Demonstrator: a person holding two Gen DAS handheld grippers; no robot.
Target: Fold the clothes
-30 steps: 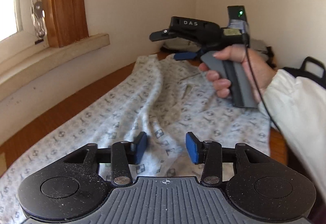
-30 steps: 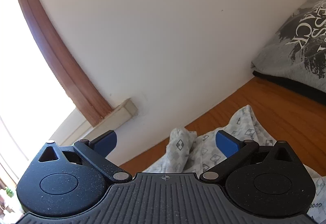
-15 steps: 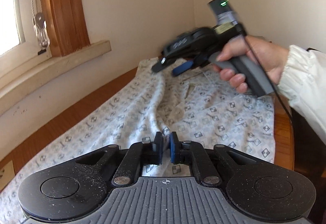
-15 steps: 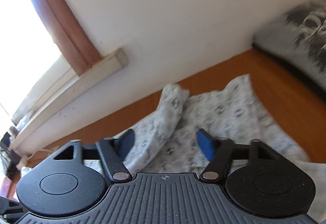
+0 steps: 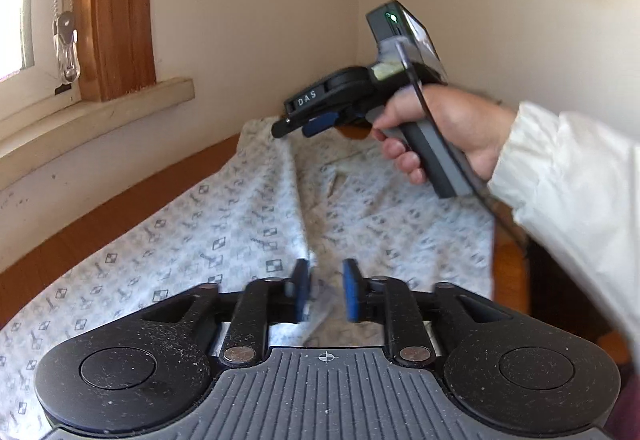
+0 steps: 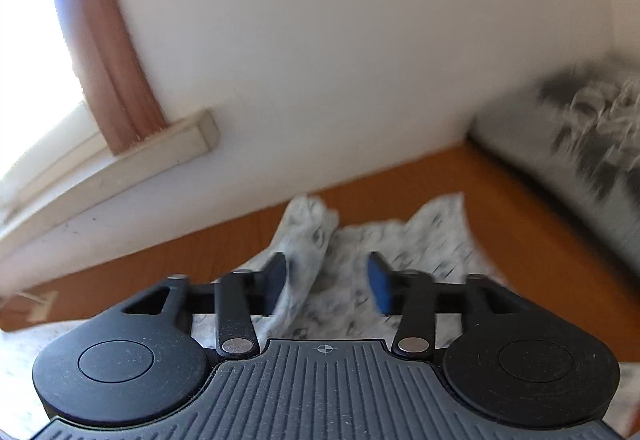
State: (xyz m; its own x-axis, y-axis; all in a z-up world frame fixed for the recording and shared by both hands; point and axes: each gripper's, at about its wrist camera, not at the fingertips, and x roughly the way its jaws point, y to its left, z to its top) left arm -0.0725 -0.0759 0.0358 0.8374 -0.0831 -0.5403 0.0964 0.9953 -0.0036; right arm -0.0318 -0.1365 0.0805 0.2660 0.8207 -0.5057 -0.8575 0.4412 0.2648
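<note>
Right wrist view motion-blurred throughout. Grey folded garment with dark print (image 6: 580, 136) at right: print unreadable, cut by frame edge. White patterned cloth (image 6: 352, 256): motifs smeared; contact with the blue pads (image 6: 378, 286) cannot be told. Left wrist view: fabric between the left gripper's (image 5: 325, 290) blue pads blurred. Cream sleeve (image 5: 576, 208) cut by right edge. Brown wooden bench (image 5: 100, 228) largely covered by cloth.

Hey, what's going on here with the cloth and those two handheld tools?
A person is folding a patterned garment spread on a wooden table. The left claw sits at a raised ridge of fabric, its jaws opening, with cloth between them. The right claw, held in a hand, is closing around the bunched far end. Another grey printed garment lies beyond.
</note>
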